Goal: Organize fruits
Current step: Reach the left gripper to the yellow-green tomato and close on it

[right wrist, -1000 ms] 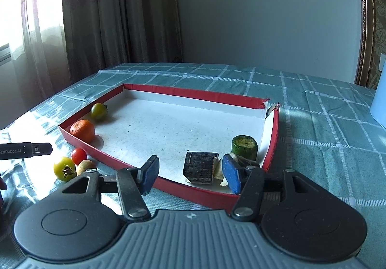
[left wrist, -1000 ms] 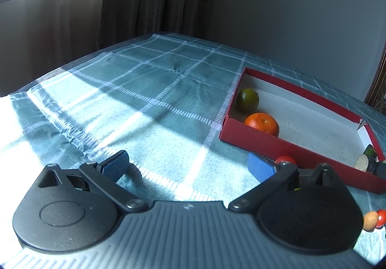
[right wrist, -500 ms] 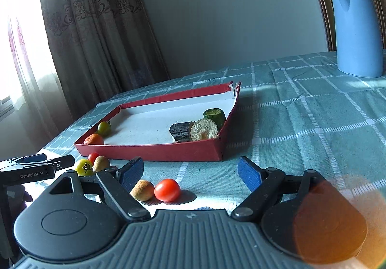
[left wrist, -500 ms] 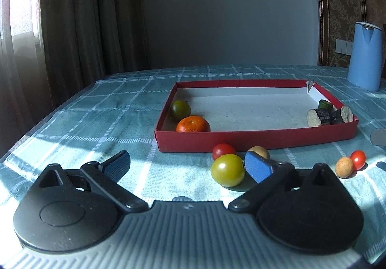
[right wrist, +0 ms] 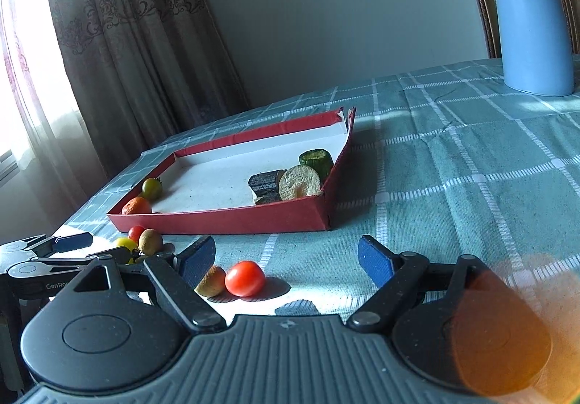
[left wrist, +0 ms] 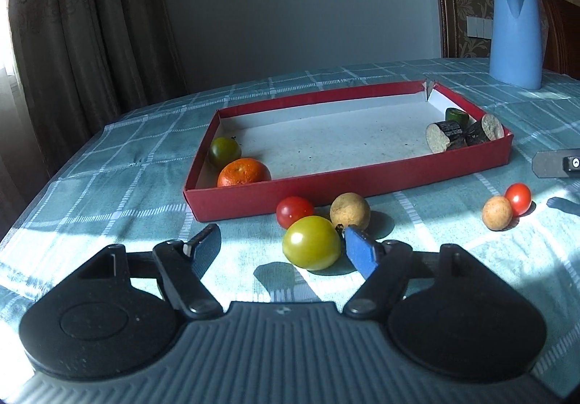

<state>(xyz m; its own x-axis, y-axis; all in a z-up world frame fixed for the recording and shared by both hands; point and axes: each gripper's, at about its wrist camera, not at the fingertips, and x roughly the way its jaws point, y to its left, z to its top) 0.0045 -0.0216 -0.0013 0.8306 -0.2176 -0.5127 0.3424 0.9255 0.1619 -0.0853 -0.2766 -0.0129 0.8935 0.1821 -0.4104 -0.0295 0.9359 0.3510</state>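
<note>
Showing the approach stage of a pick: both tools hang low over the tabletop, each spread wide and holding nothing. The left tool frames a yellow-green tomato, whose right flank lies just beside the blue pad of the right finger; the other finger stands well apart on the left. Behind this fruit, near the front wall of the red tray, rest a small red tomato and a tan round fruit. The right tool faces a second pair, a red cherry tomato touching a tan fruit, both close to its left finger rather than centred. Inside the tray an orange and a dark green tomato occupy the left corner; cut vegetable pieces occupy the right. Judged from this layout, sorting is partly done, with five fruits outside. The next move likely calls for shifting the left tool rightward to centre the yellow-green tomato, then closing gently, since a round fruit may roll.
</note>
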